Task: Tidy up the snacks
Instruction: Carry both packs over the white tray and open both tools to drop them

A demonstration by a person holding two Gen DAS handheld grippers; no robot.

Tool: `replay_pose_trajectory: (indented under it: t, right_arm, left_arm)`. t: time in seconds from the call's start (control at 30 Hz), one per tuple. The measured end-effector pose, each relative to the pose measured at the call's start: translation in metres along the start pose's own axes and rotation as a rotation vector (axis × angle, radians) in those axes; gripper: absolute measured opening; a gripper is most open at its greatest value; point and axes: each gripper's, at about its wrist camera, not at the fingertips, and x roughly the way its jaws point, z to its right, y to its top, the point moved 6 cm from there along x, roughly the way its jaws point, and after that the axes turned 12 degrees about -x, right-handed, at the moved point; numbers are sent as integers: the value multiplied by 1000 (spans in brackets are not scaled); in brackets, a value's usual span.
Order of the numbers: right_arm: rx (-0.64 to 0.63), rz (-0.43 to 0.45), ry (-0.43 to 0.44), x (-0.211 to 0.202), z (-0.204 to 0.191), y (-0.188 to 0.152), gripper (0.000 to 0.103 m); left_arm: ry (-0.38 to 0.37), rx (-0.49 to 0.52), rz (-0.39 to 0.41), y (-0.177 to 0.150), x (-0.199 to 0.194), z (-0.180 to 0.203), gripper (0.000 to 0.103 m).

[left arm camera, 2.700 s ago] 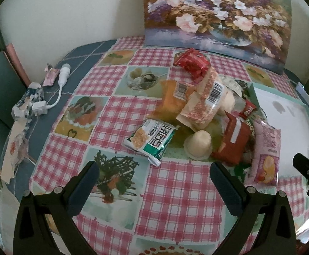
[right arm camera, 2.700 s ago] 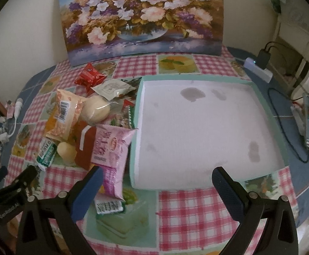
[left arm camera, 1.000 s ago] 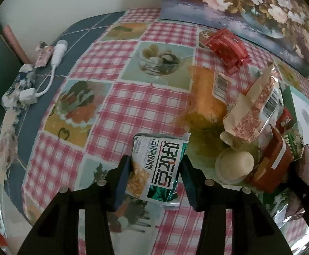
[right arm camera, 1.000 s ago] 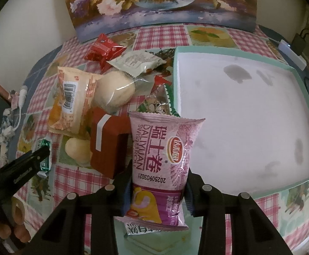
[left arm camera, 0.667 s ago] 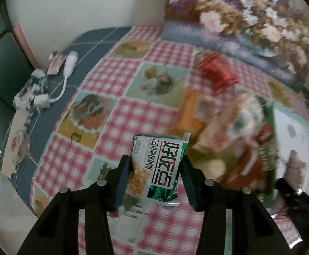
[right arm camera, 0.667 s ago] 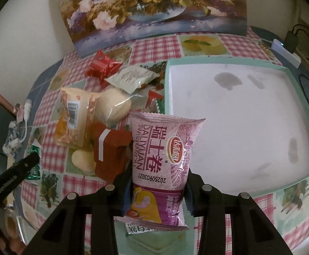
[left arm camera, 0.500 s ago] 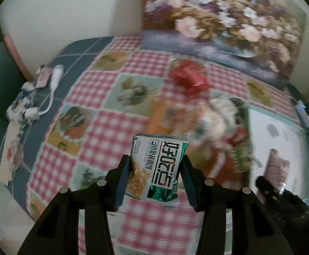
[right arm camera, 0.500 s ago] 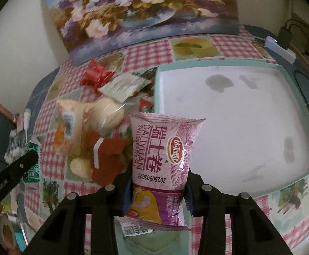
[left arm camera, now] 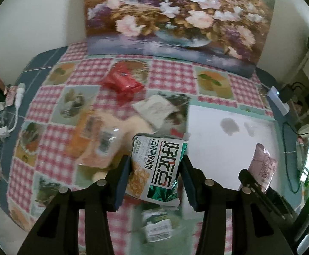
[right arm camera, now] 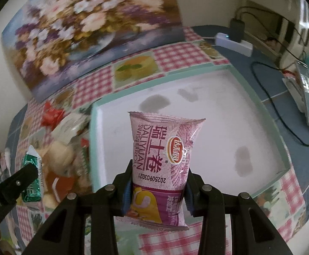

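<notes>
Two grippers are seen, and one packet is held in each. The left gripper (left arm camera: 157, 175) is closed on a white and green snack packet (left arm camera: 157, 167) with dark letters and a picture of yellow crackers; the packet is held upright between the blue pads, above the left edge of the tray. The right gripper (right arm camera: 156, 188) is clamped on a pink Swiss roll packet (right arm camera: 161, 161), printed "DALIYUAN SWISS ROLL", with a red oval logo and a yellow and purple lower part. It is held upright over the near part of the tray (right arm camera: 260, 104).

One tray is on the table: white inside, with a mint green rim and a few grey stains. One checked tablecloth (left arm camera: 171, 76) in pink and white, with food pictures, is spread under all. To the left of the tray one heap of snacks is lying: one red packet (left arm camera: 122, 81), one whitish flat packet (left arm camera: 154, 110), and some orange and cream-coloured ones, which are too blurred to be counted. One flower painting (left arm camera: 175, 14) is leaned on the wall behind.
</notes>
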Motion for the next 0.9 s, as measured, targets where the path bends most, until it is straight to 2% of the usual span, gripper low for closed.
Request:
replay_pose_trajectory:
  t: [0.4, 0.9]
  right_arm:
    - [108, -11, -118, 14, 70, 17, 42]
    - [127, -32, -200, 47, 106, 39, 42]
  left_arm:
    - [-40, 60, -20, 3, 31, 72, 49]
    - [-39, 113, -60, 8, 85, 120, 49]
